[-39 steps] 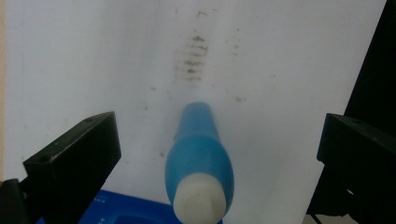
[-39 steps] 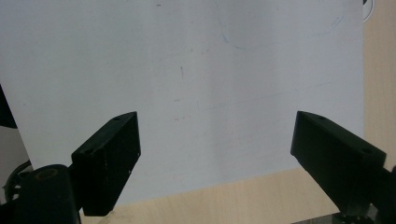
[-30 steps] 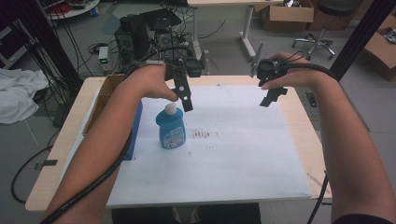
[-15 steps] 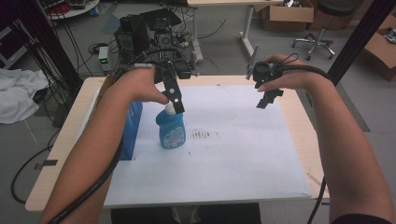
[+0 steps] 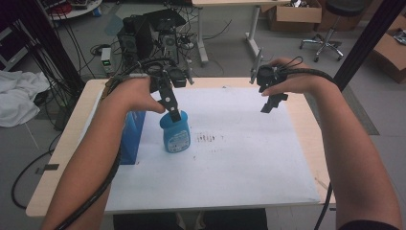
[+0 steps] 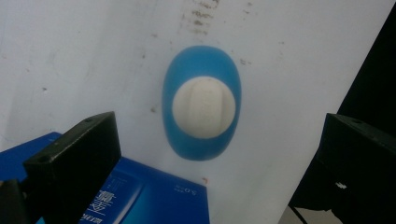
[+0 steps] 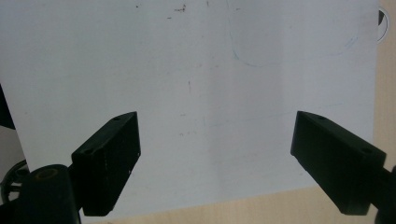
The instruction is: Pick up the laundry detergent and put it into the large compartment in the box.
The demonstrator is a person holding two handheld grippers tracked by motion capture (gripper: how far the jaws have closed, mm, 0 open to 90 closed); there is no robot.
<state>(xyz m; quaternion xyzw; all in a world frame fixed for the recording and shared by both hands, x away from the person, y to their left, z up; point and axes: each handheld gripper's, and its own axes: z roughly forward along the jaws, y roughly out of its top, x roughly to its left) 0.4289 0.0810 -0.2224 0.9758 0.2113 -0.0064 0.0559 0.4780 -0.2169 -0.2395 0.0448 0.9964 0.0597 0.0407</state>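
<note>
Blue bottle [image 5: 176,135] stands on the white sheet [image 5: 239,158] beside a blue box [image 5: 132,136], so we lower our spread left tool [image 6: 210,154] straight over its white cap [image 6: 203,107] and squeeze gently.

Right gripper [image 7: 217,163]: two black jaws set wide apart, nothing between them. Below lies a white sheet [image 7: 187,84] bearing small dark specks and a faint curved blue line near the top. Light wooden table [image 7: 280,210] edge exposed along the bottom and right.
</note>
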